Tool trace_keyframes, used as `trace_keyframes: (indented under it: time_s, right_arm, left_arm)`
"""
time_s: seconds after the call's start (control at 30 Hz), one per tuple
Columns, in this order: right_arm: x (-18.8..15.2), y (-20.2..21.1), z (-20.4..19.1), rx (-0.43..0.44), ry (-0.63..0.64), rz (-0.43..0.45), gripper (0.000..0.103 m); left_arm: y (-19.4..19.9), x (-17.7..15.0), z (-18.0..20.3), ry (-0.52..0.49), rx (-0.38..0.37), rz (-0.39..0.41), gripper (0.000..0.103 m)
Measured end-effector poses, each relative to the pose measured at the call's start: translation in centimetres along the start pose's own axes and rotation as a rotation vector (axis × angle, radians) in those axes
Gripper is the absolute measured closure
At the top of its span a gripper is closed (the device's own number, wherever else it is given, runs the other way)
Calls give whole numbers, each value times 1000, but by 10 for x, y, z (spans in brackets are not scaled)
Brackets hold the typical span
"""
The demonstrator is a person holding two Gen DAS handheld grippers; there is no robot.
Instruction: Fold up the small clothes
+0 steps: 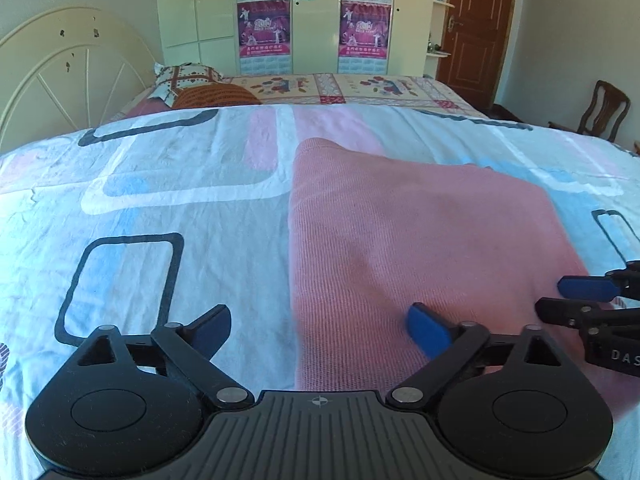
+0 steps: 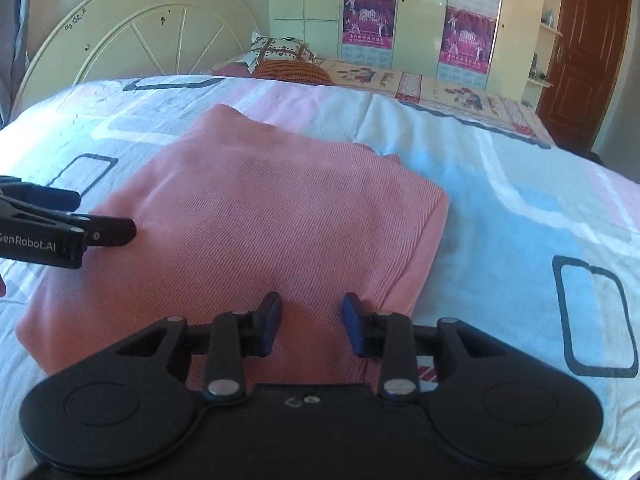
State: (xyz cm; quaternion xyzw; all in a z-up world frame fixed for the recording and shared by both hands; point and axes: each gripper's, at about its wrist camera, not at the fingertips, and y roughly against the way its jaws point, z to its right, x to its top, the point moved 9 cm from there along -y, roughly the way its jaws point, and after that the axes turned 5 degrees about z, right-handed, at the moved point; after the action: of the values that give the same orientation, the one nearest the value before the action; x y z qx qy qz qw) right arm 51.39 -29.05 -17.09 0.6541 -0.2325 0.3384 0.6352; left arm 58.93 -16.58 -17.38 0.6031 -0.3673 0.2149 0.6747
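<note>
Right under the right gripper (image 2: 311, 322) lies the folded pink cloth (image 2: 256, 216) on the bed sheet (image 2: 500, 200). Its jaws are partly open, holding nothing. Jaws on the left gripper (image 1: 320, 330) are wide open, empty, over the cloth's left edge. Lift both straight off so the fold stays flat. The cloth's long side runs away from them, toward the headboard (image 2: 132, 28).

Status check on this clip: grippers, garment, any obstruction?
Left gripper open, empty. Right gripper part open, nothing pinched. Pink garment folded flat on the bed sheet, released. Nothing in the way.
</note>
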Motion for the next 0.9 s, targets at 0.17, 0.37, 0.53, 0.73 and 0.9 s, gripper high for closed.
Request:
trace_keyframes:
  time_s: [0.17, 0.37, 0.53, 0.73, 0.9]
  right_arm:
    - [8, 20, 7, 17, -58, 37, 66]
    - [-9, 52, 58, 94, -288, 53, 53]
    - [-32, 37, 85, 236, -522, -9, 52]
    - [-32, 28, 83, 298, -552, -13, 57]
    - [-40, 24, 67, 217, -341, -70, 66]
  left_arm:
    - [18, 11, -3, 30, -24, 18, 8]
    - [30, 4, -17, 153, -162, 13, 7]
    - [16, -7, -19, 263, -245, -36, 8]
    - [4, -18, -13, 240, -196, -88, 8]
    - [2, -30, -7, 212, -150, -123, 8]
